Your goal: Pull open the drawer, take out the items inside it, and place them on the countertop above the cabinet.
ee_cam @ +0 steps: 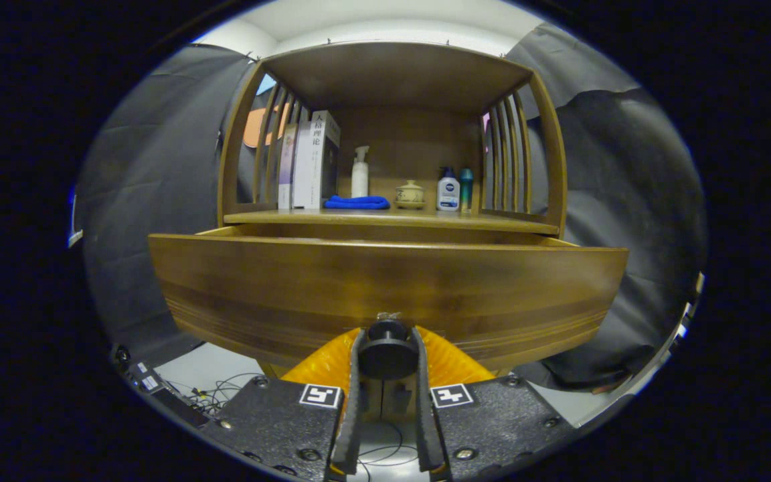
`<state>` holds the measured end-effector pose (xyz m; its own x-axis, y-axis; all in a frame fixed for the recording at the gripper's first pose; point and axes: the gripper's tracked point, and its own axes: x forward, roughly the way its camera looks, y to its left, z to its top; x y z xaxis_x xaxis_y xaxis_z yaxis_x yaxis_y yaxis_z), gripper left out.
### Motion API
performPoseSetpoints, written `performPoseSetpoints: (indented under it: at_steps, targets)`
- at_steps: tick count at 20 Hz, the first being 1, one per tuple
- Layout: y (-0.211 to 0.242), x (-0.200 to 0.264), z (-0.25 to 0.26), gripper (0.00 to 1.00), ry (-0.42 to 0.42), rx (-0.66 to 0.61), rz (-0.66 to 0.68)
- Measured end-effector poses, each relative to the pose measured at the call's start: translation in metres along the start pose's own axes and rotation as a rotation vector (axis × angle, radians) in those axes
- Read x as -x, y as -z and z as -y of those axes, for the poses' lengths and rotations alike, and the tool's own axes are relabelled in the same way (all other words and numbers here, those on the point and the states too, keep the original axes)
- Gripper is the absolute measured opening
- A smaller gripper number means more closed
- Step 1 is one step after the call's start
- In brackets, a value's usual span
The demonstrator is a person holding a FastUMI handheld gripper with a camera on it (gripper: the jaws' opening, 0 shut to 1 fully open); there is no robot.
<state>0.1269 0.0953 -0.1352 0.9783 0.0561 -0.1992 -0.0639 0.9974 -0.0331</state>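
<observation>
One knob [386,349] pinched between the jaws of the gripper [387,355], so the pull goes straight out | drawer [385,294] partly open, inside hidden behind its front | on table [385,217] above: 3 books [308,161], 1 spray bottle [359,173], 1 blue cloth [357,202], 1 jar [409,194], 2 bottles [455,189], all set back from the edge.

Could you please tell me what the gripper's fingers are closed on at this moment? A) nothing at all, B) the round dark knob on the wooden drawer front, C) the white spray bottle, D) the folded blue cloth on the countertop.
B: the gripper has both fingers pressed on the round dark knob of the wooden drawer front, which stands pulled out from the cabinet.
</observation>
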Motion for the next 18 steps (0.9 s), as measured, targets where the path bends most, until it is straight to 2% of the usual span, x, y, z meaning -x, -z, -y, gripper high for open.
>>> performPoseSetpoints:
  at_steps: [6, 11, 12, 14, 16, 18]
  targets:
    - [0.012, 0.017, -0.002, 0.36, -0.013, -0.007, -0.008]
    - [0.017, 0.022, 0.0, 0.36, 0.015, 0.027, 0.015]
    - [0.014, 0.027, -0.001, 0.45, 0.001, 0.016, 0.009]
    - [0.011, 0.032, -0.001, 0.74, -0.019, -0.012, 0.023]
    - [-0.019, 0.047, 0.015, 1.0, -0.016, -0.023, 0.063]
    - [-0.055, 0.063, 0.029, 1.0, -0.01, -0.043, 0.107]
